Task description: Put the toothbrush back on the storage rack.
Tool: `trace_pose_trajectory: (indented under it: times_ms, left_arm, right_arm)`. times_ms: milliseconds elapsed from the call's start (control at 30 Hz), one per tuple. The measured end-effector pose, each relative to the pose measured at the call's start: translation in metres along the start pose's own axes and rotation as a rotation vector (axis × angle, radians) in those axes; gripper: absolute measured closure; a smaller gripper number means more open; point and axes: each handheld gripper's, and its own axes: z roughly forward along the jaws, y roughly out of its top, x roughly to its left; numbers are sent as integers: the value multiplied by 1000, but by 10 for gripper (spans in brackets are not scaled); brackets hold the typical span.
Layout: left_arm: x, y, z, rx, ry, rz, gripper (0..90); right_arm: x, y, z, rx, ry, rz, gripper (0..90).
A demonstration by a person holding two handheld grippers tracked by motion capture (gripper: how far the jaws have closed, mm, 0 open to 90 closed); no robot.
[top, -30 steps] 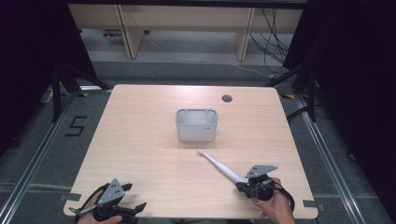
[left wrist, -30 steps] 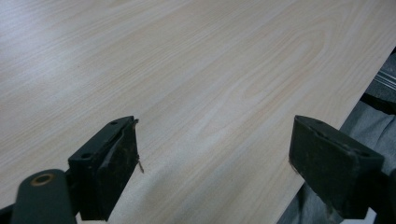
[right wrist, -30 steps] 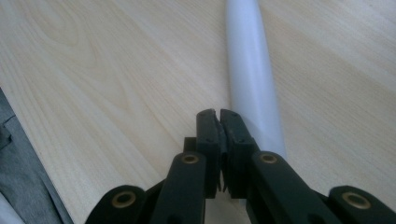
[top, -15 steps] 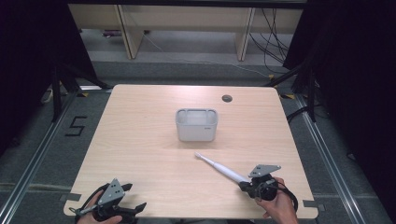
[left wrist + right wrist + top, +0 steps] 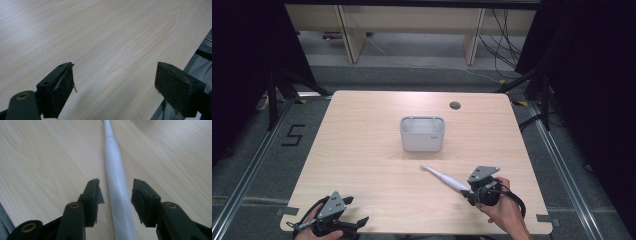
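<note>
A white toothbrush (image 5: 444, 177) lies on the wooden table (image 5: 362, 140), right of centre, with its head pointing toward a white container (image 5: 422, 133). My right gripper (image 5: 468, 192) is at the handle end. In the right gripper view the handle (image 5: 115, 170) runs between the jaws of my right gripper (image 5: 116, 191), which have just been opening. There is a gap on each side, so the pads do not press on it. My left gripper (image 5: 361, 221) rests at the table's near left corner. It stands wide open (image 5: 115, 80) over bare wood.
The white container stands at the middle of the table, open side up. A round cable hole (image 5: 455, 105) is near the far edge. Shelving and cables lie on the floor beyond the table. The table's near edge is just under both hands.
The right gripper's jaws have parted from the toothbrush handle and the hand has lifted a little. The toothbrush stays in about the same place. The left gripper has not moved.
</note>
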Motion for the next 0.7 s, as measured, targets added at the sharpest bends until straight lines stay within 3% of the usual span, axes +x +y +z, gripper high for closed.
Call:
trace_pose_trajectory:
  times_ms: [33, 67, 133, 233, 300, 333, 367, 500, 700]
  left_arm:
    - [0, 0, 0, 0, 0, 0, 150]
    - [5, 1, -2, 28, 6, 55, 150]
    - [2, 0, -1, 8, 10, 21, 150]
    - [4, 1, -1, 3, 21, 46, 150]
    - [2, 0, -1, 7, 11, 14, 150]
    - [3, 0, -1, 9, 12, 23, 150]
    - [4, 0, -2, 11, 11, 37, 150]
    - [2, 0, -1, 4, 2, 3, 150]
    - [2, 0, -2, 10, 8, 4, 150]
  right_arm:
    - [-1, 2, 1, 23, 5, -2, 537]
    - [-2, 4, 2, 29, 7, -16, 535]
    - [-3, 7, 5, 39, 2, -14, 523]
    - [-4, 14, 13, 80, 7, -21, 515]
    - [-5, 18, 18, 101, 13, -38, 505]
    - [-4, 20, 20, 116, 17, -18, 501]
    - [-4, 22, 23, 127, 12, -29, 499]
    - [-5, 31, 30, 166, 19, -36, 498]
    - [-7, 40, 40, 216, 20, -48, 493]
